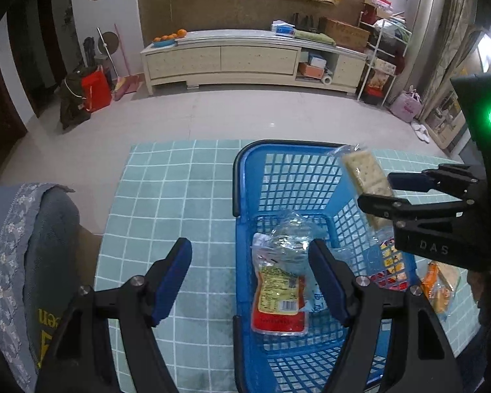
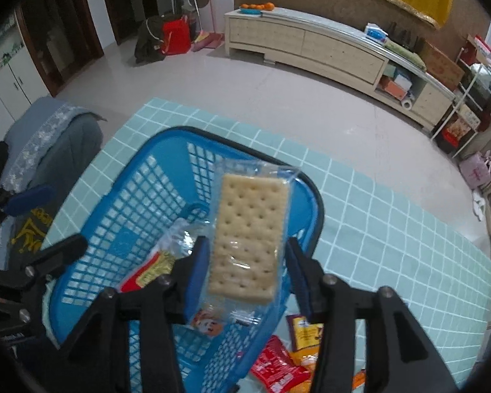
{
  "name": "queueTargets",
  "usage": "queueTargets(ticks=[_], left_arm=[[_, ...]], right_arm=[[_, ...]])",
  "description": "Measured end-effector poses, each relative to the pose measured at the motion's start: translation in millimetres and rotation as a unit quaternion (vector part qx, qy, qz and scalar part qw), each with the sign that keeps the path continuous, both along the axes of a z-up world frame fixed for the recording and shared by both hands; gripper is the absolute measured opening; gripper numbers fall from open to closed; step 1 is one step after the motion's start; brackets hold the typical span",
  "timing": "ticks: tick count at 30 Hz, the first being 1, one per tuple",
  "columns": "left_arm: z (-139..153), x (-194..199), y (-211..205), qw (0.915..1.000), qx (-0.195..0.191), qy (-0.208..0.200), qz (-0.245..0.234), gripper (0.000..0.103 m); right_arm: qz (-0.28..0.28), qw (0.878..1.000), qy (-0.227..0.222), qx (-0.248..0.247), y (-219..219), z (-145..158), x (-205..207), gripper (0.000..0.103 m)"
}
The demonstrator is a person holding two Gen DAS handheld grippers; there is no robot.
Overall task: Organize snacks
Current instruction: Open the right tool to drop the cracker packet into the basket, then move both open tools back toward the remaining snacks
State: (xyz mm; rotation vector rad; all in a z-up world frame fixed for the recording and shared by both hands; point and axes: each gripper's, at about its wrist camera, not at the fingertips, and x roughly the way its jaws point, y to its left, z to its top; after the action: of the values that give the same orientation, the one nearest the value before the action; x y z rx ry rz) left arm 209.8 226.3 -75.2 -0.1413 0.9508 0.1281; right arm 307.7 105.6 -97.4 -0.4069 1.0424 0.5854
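A blue plastic lattice basket [image 1: 288,177] with a black rim sits on a pale green cloth [image 1: 167,203] printed with a white grid. The right gripper [image 2: 248,258] hangs over the basket with a clear-wrapped pack of pale square crackers [image 2: 248,229] standing upright between its blue-padded fingers [image 2: 198,268]. The left-hand pad touches the wrapper, while a gap shows beside the other pad, so the jaws look loosened around the pack rather than clamped on it. The left gripper [image 1: 248,281] hovers over the basket's near left wall with its jaws spread wide and nothing between them. Inside the basket, on its floor, lies a red and yellow snack packet [image 1: 280,298] with a barcode label, and a crumpled clear plastic wrapper [image 1: 288,235] lies just beyond it. Outside the basket, just past its right wall, more snack packets lie on the cloth: a red packet [image 2: 278,365] and orange ones [image 1: 438,288]. A grey-blue chair cover with lace trim [image 1: 23,249] sits left of the basket.
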Motion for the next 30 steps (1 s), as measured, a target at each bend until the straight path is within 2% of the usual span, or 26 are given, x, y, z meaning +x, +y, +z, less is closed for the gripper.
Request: queueTargets(ticks=[2, 7, 16, 25, 30], left_arm=[[1, -2, -3, 1.0, 0.0, 0.002, 0.001, 0.072], [5, -11, -10, 1.0, 0.006, -0.003, 0.0, 0.072], [26, -29, -41, 0.9996, 0.01, -0.019, -0.02, 0.072], [45, -39, -96, 0.9972, 0.016, -0.037, -0.064, 0.072], [56, -42, -124, 0.9947, 0.014, -0.057, -0.084, 0.072]], right_arm=[[0.004, 1.0, 0.0, 0.006, -4, 1, -2, 0.072], [-0.015, 0.999, -0.001, 0.034, -25, 11, -9, 0.073], [-0.029, 0.999, -0.016, 0.04, -70, 37, -30, 0.073], [-0.042, 0.996, -0.05, 0.06, -128, 76, -60, 0.073], [-0.061, 0.994, -0.059, 0.063, -162, 86, -68, 0.073]])
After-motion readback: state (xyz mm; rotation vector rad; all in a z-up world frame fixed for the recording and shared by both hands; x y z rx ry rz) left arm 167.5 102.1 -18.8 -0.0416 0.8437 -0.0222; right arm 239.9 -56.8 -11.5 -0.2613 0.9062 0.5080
